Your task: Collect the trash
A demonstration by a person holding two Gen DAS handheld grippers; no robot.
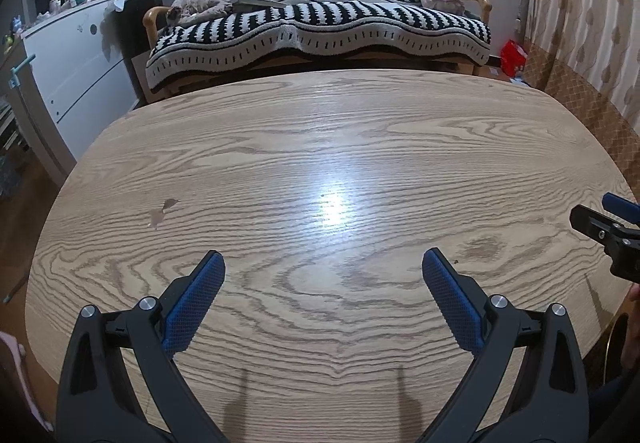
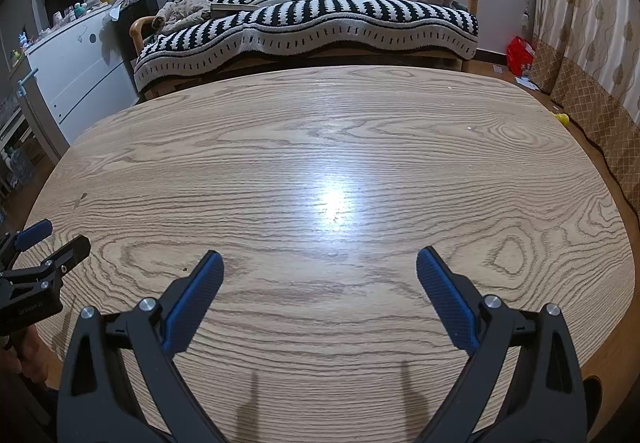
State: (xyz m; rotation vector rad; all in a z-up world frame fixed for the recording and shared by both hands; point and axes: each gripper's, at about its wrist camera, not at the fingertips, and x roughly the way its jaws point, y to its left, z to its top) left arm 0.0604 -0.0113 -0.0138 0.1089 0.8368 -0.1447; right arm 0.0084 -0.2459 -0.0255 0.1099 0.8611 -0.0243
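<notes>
My left gripper (image 1: 323, 263) is open and empty, held above the near part of a wooden oval table (image 1: 320, 147). My right gripper (image 2: 319, 262) is open and empty too, above the same table (image 2: 320, 147). The right gripper also shows at the right edge of the left wrist view (image 1: 600, 221), and the left gripper at the left edge of the right wrist view (image 2: 52, 239). No trash shows on the tabletop in either view; only a small dark speck (image 1: 455, 261) and a stain (image 1: 162, 211) mark it.
A sofa with a black-and-white striped cover (image 1: 316, 23) stands behind the table. A white dresser with clutter on top (image 1: 76, 59) is at the left. A red bag (image 2: 520, 55) and a small yellow object (image 2: 563, 118) lie on the floor at the right, by a curtain (image 2: 592, 15).
</notes>
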